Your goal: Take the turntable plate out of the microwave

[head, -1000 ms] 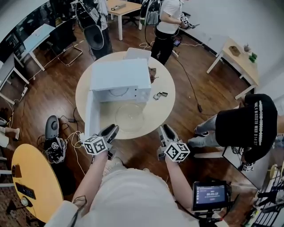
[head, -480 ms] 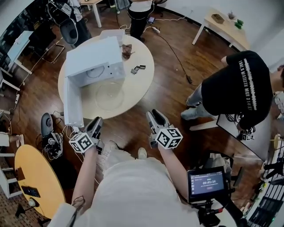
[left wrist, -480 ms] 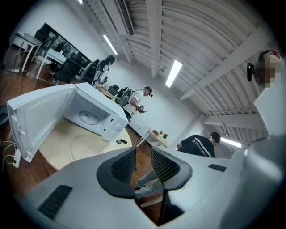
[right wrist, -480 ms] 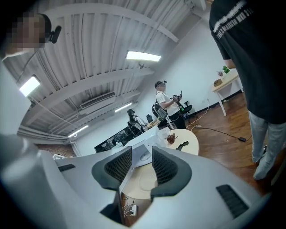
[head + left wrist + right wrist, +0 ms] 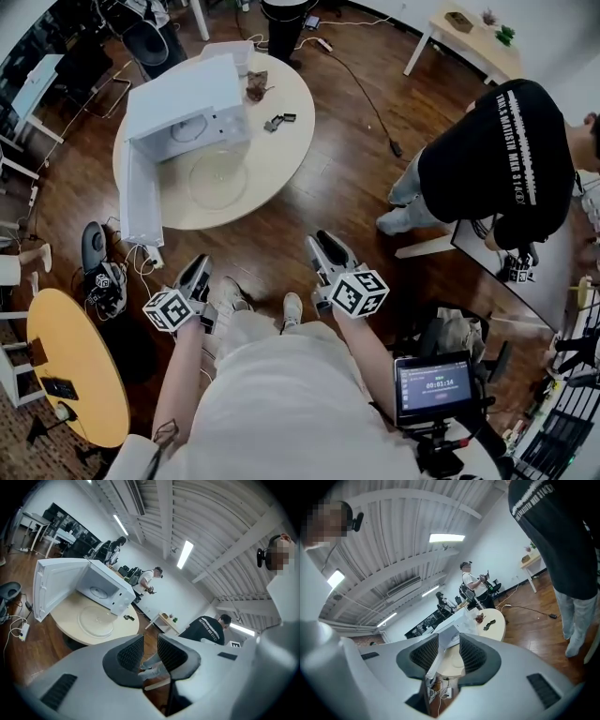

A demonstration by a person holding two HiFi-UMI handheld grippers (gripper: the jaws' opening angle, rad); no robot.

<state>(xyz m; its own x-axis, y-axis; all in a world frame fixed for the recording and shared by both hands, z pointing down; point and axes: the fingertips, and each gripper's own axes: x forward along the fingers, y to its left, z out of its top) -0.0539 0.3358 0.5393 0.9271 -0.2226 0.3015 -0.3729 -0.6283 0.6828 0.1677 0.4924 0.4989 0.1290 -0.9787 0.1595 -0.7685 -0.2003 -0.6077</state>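
I hold both forearms out ahead, near level, well short of the table. Left gripper (image 5: 198, 268): jaws narrow, just been closing, nothing between them. Right gripper (image 5: 323, 244): jaws a moderate gap apart, empty. Wooden floor (image 5: 323, 202) lies under both. The round table (image 5: 286, 155) carries the microwave (image 5: 183, 98), door open. The turntable plate (image 5: 217, 178) lies flat on the tabletop in front of it.
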